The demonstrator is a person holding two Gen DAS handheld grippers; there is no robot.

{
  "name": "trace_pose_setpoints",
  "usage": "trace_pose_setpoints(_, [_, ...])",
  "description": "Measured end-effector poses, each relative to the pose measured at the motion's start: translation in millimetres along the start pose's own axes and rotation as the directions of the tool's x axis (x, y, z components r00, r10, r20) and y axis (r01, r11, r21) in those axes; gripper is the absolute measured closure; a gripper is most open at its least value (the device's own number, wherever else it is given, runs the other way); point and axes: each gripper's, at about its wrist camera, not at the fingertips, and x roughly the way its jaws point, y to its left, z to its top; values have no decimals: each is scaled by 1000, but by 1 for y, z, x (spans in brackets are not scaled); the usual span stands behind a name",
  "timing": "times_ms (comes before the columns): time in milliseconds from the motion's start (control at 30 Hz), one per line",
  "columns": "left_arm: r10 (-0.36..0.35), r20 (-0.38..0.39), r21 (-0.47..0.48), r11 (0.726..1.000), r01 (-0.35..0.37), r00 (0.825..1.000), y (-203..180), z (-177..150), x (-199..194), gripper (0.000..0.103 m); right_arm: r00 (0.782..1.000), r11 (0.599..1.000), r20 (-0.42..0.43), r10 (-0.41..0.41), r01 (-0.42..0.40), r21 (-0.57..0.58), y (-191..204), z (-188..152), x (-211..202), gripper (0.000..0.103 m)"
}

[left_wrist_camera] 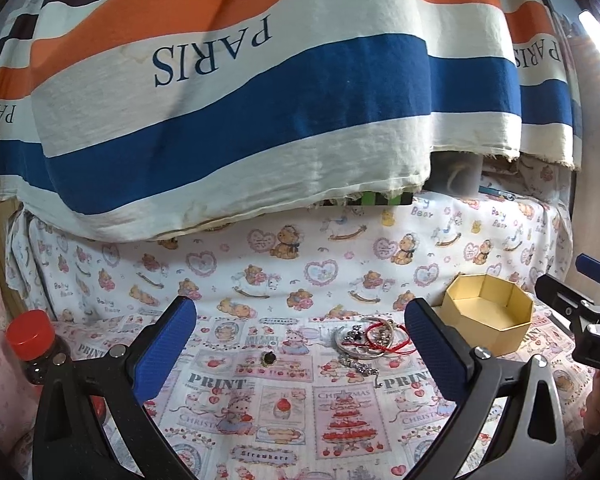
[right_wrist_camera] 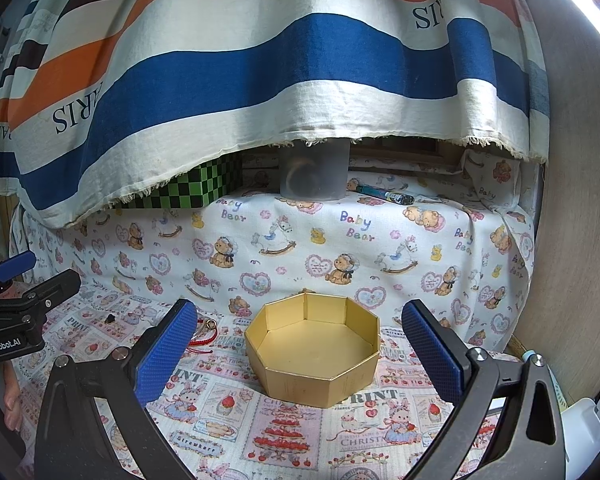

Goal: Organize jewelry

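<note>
A pile of jewelry (left_wrist_camera: 364,338), silver bangles, red cords and a chain, lies on the printed cloth just left of an empty gold octagonal box (left_wrist_camera: 488,316). A small dark ring (left_wrist_camera: 269,357) lies apart to the left. My left gripper (left_wrist_camera: 300,344) is open and empty, held above the cloth in front of the pile. My right gripper (right_wrist_camera: 300,352) is open and empty, with the gold box (right_wrist_camera: 312,356) between its fingers' lines. Part of the red cord (right_wrist_camera: 204,336) shows left of the box, and the dark ring (right_wrist_camera: 109,318) lies further left.
A red-capped bottle (left_wrist_camera: 36,344) stands at the left. A striped PARIS cloth (left_wrist_camera: 236,92) hangs over a raised shelf with a green checkered box (right_wrist_camera: 188,188), a translucent cup (right_wrist_camera: 314,176) and a pen (right_wrist_camera: 384,194). A wall (right_wrist_camera: 572,240) is at the right.
</note>
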Motion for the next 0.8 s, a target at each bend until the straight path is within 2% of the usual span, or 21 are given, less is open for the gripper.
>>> trace_pose_setpoints(300, [47,-4,-8,999,-47,999,3,-1,0,0,1000,1000,3,1,-1,3,-1,0,-1,0])
trace_pose_setpoints(800, [34,-3,-5,999,-34,999,3,0,0,0,1000,1000,6,16,-16,-1,-1,1,-1,0])
